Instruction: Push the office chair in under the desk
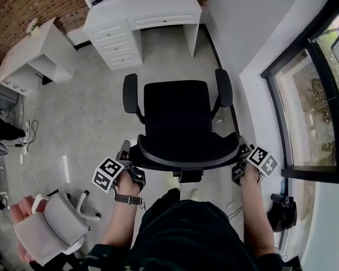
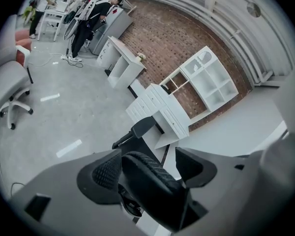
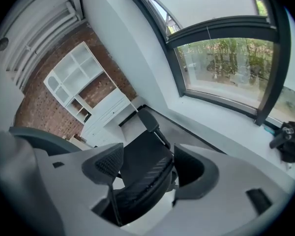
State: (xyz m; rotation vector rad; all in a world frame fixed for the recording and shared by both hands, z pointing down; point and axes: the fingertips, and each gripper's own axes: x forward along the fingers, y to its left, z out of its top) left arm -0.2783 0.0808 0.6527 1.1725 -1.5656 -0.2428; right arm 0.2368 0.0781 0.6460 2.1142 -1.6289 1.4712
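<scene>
Our left gripper (image 1: 126,156) and right gripper (image 1: 241,164) both stand released, jaws spread either side of the backrest rim of the office chair (image 1: 178,120), which faces the white desk (image 1: 158,7), well apart from it across the grey floor (image 1: 90,106).

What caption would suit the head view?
Left gripper and right gripper, jaws open, at the back of the office chair; white desk ahead.
</scene>
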